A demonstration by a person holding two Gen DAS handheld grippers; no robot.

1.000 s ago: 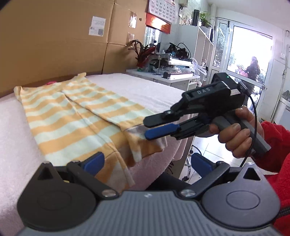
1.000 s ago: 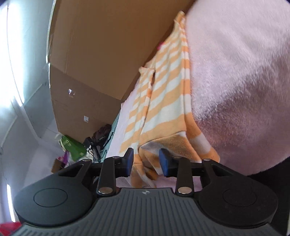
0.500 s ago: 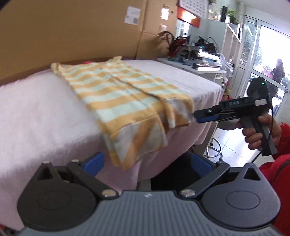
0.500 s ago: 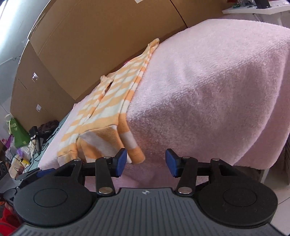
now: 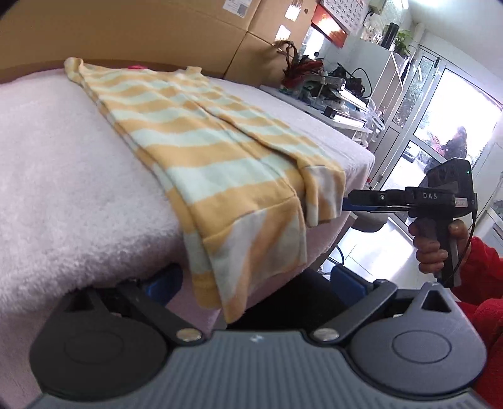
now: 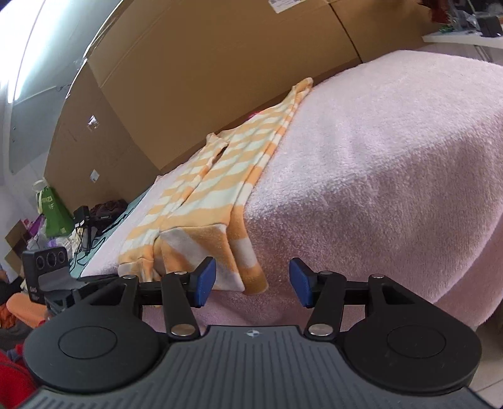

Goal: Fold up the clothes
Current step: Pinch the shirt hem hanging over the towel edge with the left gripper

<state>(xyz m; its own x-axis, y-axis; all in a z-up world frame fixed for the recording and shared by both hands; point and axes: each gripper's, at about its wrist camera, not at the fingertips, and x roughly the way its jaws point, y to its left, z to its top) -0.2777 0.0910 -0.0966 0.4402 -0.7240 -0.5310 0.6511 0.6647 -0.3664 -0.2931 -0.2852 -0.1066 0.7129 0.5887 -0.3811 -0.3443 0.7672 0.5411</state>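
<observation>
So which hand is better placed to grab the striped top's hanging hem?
Right, marginally. The right hand-held gripper, jaws opening, has the hem corner between its pads, not pinched; the left hand-held gripper, open, faces the other corner but looks farther off.

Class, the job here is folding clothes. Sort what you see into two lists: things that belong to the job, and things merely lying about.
Belongs to the job:
striped garment
pink blanket-covered table
left gripper, open
right gripper, opening, nothing between its fingers

Just lying about:
cardboard boxes
green bag
wall calendar
cluttered side desk
</observation>
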